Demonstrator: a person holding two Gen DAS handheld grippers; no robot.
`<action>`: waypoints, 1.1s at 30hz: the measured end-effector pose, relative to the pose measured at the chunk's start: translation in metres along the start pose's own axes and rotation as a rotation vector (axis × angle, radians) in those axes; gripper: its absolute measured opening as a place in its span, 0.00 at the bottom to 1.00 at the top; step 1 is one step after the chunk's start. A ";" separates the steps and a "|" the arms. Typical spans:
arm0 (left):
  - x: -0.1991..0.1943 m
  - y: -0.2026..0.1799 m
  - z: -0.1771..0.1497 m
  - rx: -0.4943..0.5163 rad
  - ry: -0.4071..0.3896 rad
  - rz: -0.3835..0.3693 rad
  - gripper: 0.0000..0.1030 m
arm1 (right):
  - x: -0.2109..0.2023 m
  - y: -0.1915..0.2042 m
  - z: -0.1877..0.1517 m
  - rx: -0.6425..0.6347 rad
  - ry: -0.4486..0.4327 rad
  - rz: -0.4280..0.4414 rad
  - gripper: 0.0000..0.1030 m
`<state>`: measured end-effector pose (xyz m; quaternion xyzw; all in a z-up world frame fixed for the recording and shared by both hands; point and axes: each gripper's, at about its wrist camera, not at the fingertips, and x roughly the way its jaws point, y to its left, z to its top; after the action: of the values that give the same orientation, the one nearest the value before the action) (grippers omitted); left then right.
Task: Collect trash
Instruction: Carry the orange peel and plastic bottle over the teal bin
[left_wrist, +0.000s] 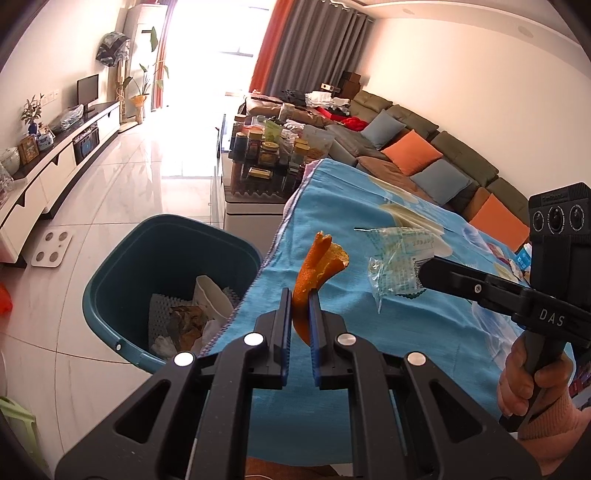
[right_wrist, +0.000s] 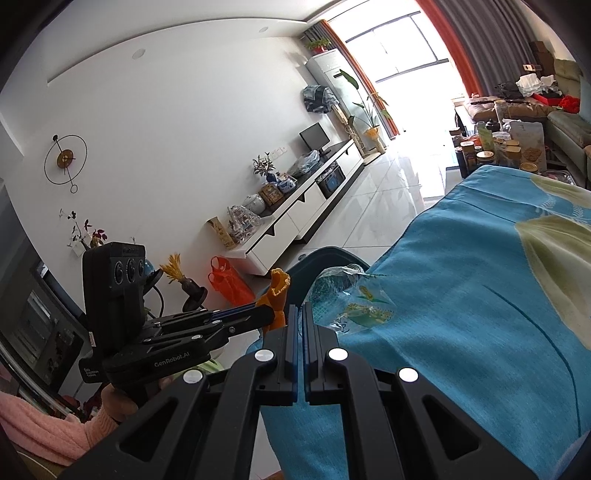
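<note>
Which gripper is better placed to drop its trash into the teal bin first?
Probably the left. The left gripper, shut on the orange peel, sits near the cloth's edge beside the teal bin. The right gripper, shut on the clear plastic wrapper, is farther over the blue tablecloth.

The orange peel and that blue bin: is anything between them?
Only the blue cloth's edge, in the left wrist view; the orange peel is clamped just short of the blue bin.

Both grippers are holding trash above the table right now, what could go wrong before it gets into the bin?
1. The left gripper pinches only the lower end of the orange peel; it may slip out onto the blue tablecloth.
2. The clear plastic wrapper dangles loosely from the right gripper and may miss the teal bin beside the table.
</note>
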<state>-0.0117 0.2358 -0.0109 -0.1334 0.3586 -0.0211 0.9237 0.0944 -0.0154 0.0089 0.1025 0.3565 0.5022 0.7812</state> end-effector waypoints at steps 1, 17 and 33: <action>0.000 0.001 0.000 -0.001 -0.001 0.003 0.09 | 0.001 0.001 0.000 -0.001 0.002 0.002 0.01; -0.004 0.013 0.004 -0.034 -0.016 0.046 0.09 | 0.024 0.008 0.008 -0.033 0.043 0.031 0.01; -0.008 0.039 0.010 -0.075 -0.040 0.098 0.09 | 0.047 0.019 0.018 -0.061 0.072 0.059 0.01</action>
<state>-0.0132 0.2771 -0.0091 -0.1505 0.3466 0.0402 0.9250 0.1039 0.0379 0.0102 0.0708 0.3657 0.5389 0.7555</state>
